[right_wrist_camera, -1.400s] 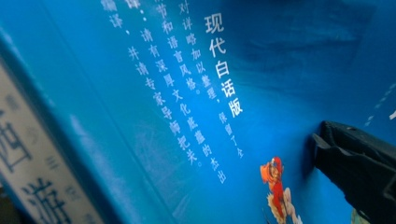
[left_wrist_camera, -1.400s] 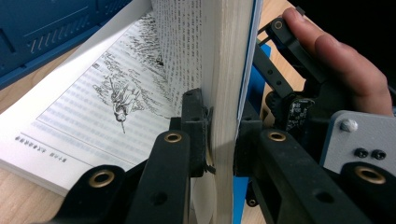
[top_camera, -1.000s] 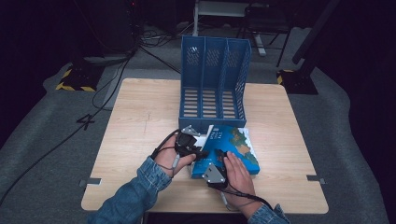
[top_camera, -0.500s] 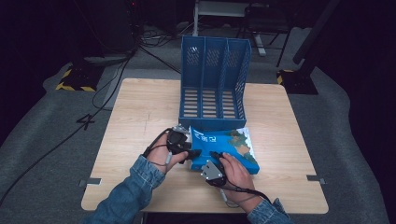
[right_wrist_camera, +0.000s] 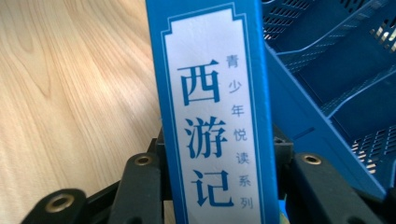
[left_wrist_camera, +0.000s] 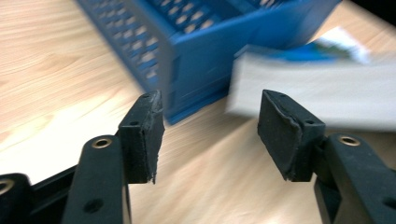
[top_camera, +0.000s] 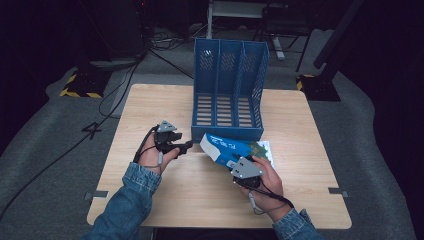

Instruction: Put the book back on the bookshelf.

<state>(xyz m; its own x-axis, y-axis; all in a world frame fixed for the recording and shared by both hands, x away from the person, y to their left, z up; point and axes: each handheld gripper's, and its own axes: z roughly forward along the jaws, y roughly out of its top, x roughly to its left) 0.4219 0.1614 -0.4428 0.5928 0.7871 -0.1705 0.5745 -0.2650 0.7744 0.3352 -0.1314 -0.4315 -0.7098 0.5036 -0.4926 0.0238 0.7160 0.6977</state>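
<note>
My right gripper (top_camera: 235, 161) pinches the blue paperback book (top_camera: 226, 148) by its spine, raised near the blue plastic three-slot file rack (top_camera: 229, 90), probably for slotting; my left gripper (left_wrist_camera: 211, 121) waits spread.

Matt wooden table (top_camera: 150, 110), perforated plastic rack (top_camera: 227, 90), seemingly glossy book (right_wrist_camera: 212, 116)

Both forearms wear blue denim sleeves (top_camera: 131, 200) with cuffs turned at the wrist. Each gripper (left_wrist_camera: 208, 135) has two black jaws with worn rubber pads (left_wrist_camera: 142, 135) (edges frayed), brass-ringed screw holes, a grey three-cornered top plate (top_camera: 245, 167) and a thin black cable (top_camera: 272, 196).
</note>
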